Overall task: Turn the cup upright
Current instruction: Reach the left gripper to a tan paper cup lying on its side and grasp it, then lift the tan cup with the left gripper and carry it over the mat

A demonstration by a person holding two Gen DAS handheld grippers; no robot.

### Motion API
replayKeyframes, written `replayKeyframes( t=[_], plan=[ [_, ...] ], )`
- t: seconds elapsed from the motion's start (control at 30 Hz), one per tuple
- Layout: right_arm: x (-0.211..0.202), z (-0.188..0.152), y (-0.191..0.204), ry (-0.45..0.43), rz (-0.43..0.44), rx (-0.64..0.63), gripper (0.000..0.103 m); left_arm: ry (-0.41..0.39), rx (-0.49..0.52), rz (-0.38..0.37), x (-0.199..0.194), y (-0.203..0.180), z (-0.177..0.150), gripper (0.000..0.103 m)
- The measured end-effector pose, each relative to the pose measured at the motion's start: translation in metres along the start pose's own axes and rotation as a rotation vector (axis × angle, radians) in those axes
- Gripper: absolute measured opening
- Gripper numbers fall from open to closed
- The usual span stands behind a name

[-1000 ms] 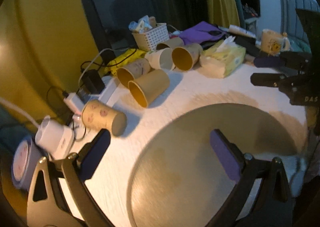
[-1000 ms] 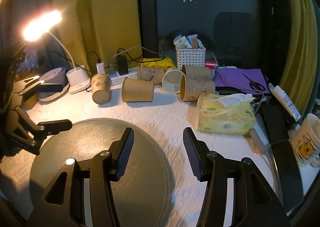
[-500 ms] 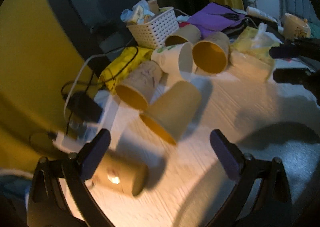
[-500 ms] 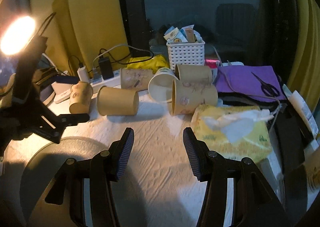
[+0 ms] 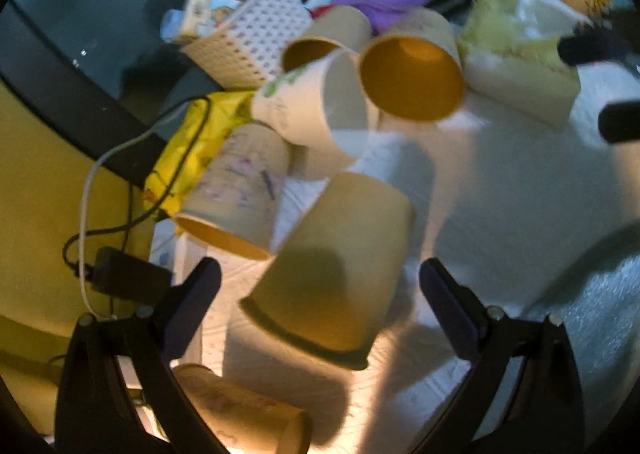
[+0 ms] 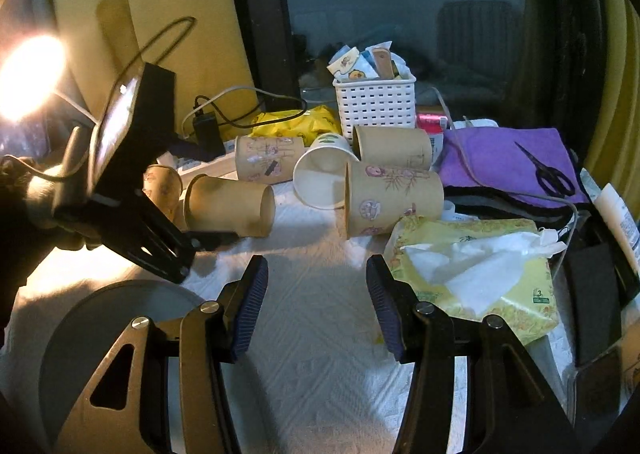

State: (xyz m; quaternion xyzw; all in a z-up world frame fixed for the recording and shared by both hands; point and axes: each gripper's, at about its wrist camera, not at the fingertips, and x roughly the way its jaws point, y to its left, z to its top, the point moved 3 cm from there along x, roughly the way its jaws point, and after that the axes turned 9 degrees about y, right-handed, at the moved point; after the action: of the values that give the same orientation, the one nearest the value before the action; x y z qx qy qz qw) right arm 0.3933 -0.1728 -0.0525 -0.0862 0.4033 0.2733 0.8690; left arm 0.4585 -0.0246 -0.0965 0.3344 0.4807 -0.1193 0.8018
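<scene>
Several paper cups lie on their sides on the white cloth. A plain brown cup (image 5: pixel 332 270) lies nearest my left gripper (image 5: pixel 320 298), which is open with the cup's rim end between its fingers, not touching. It also shows in the right wrist view (image 6: pixel 230 206). A patterned cup (image 5: pixel 240 190), a white cup (image 5: pixel 316 106) and another brown cup (image 5: pixel 412 70) lie behind. My right gripper (image 6: pixel 316 306) is open and empty over the cloth, short of a decorated cup (image 6: pixel 394 202).
A white basket (image 6: pixel 376 102) stands at the back. A tissue pack (image 6: pixel 476 278) lies right, by purple cloth with scissors (image 6: pixel 548 174). A round grey mat (image 6: pixel 100 330) lies front left. A lamp (image 6: pixel 28 74), charger and cables sit left.
My left gripper has moved forward and down from over the grey mat to straddle the plain brown cup. My right gripper has moved forward toward the cups.
</scene>
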Motion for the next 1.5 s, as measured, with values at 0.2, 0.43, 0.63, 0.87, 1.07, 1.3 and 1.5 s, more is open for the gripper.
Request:
replayKeyframes(
  t=[0.2, 0.43, 0.63, 0.87, 1.07, 1.3, 1.5],
  plan=[
    [0.000, -0.002, -0.001, 0.009, -0.003, 0.002, 0.054, 0.008, 0.039, 0.006, 0.006, -0.006, 0.000, 0.075],
    [-0.019, -0.010, 0.000, 0.001, -0.024, 0.011, 0.054, -0.034, -0.010, -0.002, -0.026, -0.004, -0.010, 0.075],
    [-0.049, -0.022, 0.009, -0.023, -0.040, 0.024, 0.054, -0.113, -0.005, -0.059, -0.083, -0.031, -0.030, 0.075],
    [-0.089, -0.049, 0.029, -0.045, -0.060, 0.031, 0.054, -0.182, 0.009, -0.081, -0.150, -0.081, -0.070, 0.075],
    [-0.120, -0.080, 0.048, -0.057, -0.064, 0.044, 0.054, -0.206, 0.021, -0.095, -0.181, -0.114, -0.099, 0.075],
    [-0.154, -0.113, 0.068, -0.079, -0.058, 0.056, 0.054, -0.213, 0.013, -0.127, -0.204, -0.148, -0.126, 0.075],
    [-0.175, -0.136, 0.079, -0.092, -0.048, 0.061, 0.054, -0.220, -0.003, -0.155, -0.218, -0.172, -0.145, 0.075]
  ],
)
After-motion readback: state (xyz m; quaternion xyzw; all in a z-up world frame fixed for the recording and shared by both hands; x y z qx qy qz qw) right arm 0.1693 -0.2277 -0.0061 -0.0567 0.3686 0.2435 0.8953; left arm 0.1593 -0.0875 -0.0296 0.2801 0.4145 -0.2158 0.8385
